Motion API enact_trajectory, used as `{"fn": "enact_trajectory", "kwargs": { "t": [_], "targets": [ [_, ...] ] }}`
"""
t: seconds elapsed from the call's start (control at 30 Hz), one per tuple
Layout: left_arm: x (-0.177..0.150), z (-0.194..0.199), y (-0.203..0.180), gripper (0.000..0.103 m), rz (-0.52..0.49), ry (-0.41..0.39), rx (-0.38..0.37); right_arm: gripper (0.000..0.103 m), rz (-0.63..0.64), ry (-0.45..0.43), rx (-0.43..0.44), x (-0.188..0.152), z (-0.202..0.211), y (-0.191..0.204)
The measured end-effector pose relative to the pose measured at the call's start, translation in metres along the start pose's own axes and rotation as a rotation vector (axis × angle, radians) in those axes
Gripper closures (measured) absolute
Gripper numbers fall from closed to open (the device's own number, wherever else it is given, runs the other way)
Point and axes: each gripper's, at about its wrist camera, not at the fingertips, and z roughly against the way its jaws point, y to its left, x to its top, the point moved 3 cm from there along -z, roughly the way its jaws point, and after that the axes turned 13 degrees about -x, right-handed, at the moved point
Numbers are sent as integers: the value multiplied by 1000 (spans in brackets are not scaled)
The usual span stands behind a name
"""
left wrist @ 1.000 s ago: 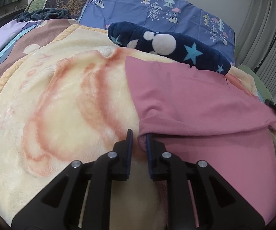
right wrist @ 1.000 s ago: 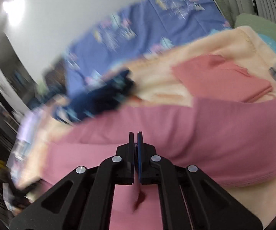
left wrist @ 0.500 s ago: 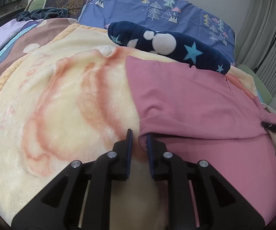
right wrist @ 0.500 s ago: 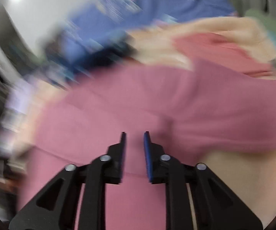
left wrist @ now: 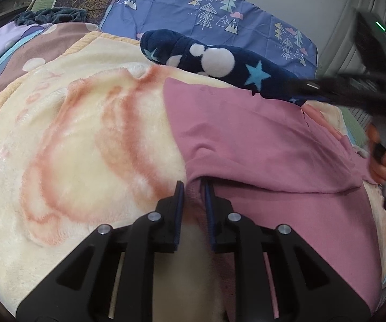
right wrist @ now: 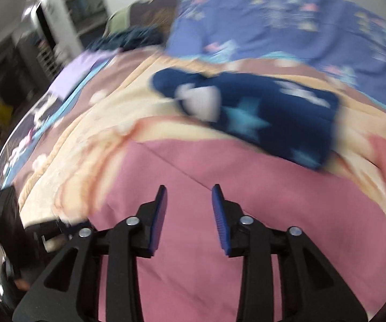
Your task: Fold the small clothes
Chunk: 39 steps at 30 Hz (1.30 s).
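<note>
Left wrist view shows the pink garment [left wrist: 260, 145] folded over itself at centre frame on the cream blanket [left wrist: 80, 145], its fold corner pinched in the nearly closed left gripper [left wrist: 193, 187]. Right gripper [right wrist: 189, 196] hangs over it with jaws apart and empty; that single pinch could drag the fold askew. No legible writing appears.

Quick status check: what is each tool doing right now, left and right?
Left tool: partly closed, pinching the folded edge of the pink garment.
Right tool: open, empty, above the pink garment.
</note>
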Motion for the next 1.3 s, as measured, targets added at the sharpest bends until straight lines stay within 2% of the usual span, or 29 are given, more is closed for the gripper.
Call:
{"fn": "enact_trajectory", "kwargs": {
  "t": [0.07, 0.17, 0.2, 0.23, 0.27, 0.4, 0.47, 0.53, 0.57, 0.6, 0.7, 0.77, 0.83, 0.9, 0.93, 1.0, 1.03, 1.13, 1.3],
  "targets": [
    [0, 0, 4, 85, 23, -2, -11, 64, 60, 24, -12, 19, -26, 34],
    [1, 1, 6, 85, 38, -8, -24, 47, 99, 67, -34, 37, -61, 66],
    [1, 1, 6, 85, 40, -9, -28, 47, 105, 77, -40, 40, -71, 71],
    [0, 1, 7, 85, 43, -10, -32, 52, 121, 79, -55, 41, -83, 78],
    [0, 2, 8, 95, 45, -14, -31, 103, 133, 88, -78, 42, -92, 84],
    [-1, 5, 1, 96, 4, -13, 65, 101, 57, 31, -80, 56, -101, 84],
    [-3, 4, -7, 96, -47, 0, 112, 101, 33, 15, -32, 60, -100, 82],
    [-5, 3, -8, 96, -56, 9, 118, 99, 26, 18, -44, 57, -85, 73],
    [-5, 4, -6, 93, -44, 8, 111, 94, 13, 6, -40, 53, -73, 67],
    [-5, 5, -3, 89, -32, 6, 107, 89, -4, -25, -31, 47, -58, 59],
    [-6, 8, 1, 88, -18, 6, 96, 85, -33, -136, -19, 5, 4, 21],
    [-5, 10, -2, 88, -37, 8, 107, 85, -67, -155, -15, -39, 37, -9],
    [-5, 14, -3, 87, -52, 11, 113, 85, -165, -167, -23, -91, 61, -49],
    [-4, 24, -5, 87, -77, 8, 131, 85, -255, -143, -59, -129, 67, -83],
    [-3, 29, -8, 87, -88, -1, 135, 85, -313, -91, -98, -153, 63, -105],
    [1, 44, -14, 87, -91, -33, 118, 85, -370, -6, -157, -178, 48, -130],
    [5, 51, -19, 87, -82, -49, 95, 86, -405, 22, -138, -190, 34, -141],
    [17, 52, -41, 87, -103, -52, 63, 87, -500, 2, -22, -198, 26, -158],
    [31, 5, -106, 87, -246, 28, 9, 87, -477, -14, -24, -200, 32, -158]
  ]
}}
